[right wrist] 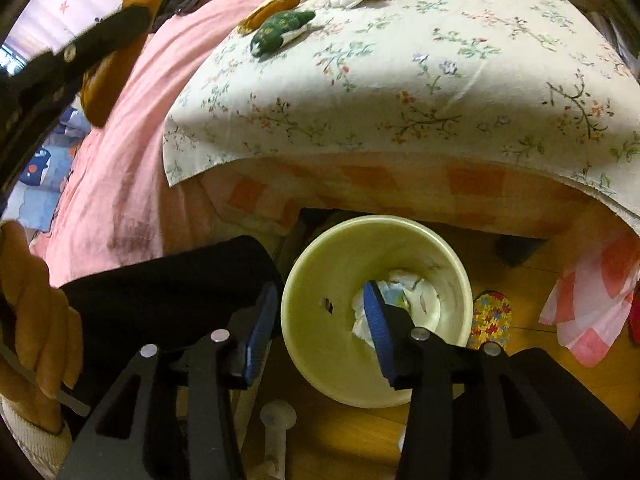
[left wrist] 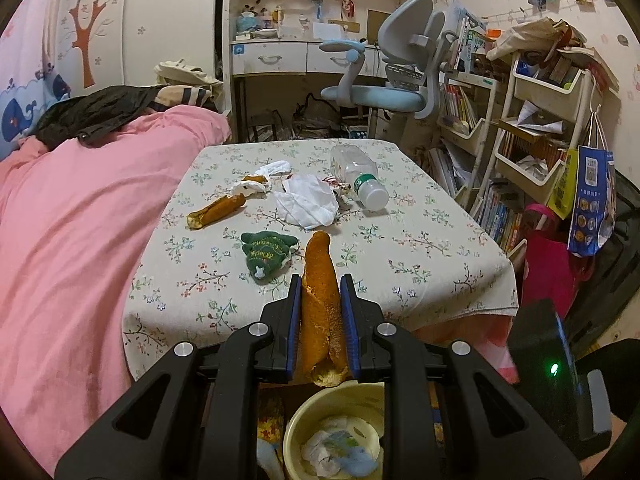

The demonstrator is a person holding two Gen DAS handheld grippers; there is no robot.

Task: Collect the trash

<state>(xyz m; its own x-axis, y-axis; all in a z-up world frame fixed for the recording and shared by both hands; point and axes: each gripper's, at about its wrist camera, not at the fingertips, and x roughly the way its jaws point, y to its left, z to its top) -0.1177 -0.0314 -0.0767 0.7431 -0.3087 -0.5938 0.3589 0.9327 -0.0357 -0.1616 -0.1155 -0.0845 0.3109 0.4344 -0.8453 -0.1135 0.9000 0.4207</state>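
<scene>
**Peel clamped on the left, right jaws empty over the bin**

Left to right: our left gripper [left wrist: 320, 320] is narrow and clamped on a brown banana peel [left wrist: 320, 300], pads pressing its flanks near the butt end, tip pointing to 12 o'clock over the table [left wrist: 420, 248]. Peel looks light, limp, maybe slick, so we judge a mid-body pinch safest; an end grip would let it droop or slide. The bin [left wrist: 296, 432] sits at 6 o'clock below the jaws, on the floor. Still on the cloth: another peel [left wrist: 216, 211] at 10 o'clock, a green plush [left wrist: 266, 254], a crumpled tissue [left wrist: 308, 200] at 12, a clear bottle [left wrist: 358, 178] at 1. Tissue is soft, take it anywhere; the bottle is light, smooth and crushable, so across the body. Our right gripper [right wrist: 320, 332] stands apart and holds nothing, right above the bin [right wrist: 320, 280] with paper scraps inside.
</scene>
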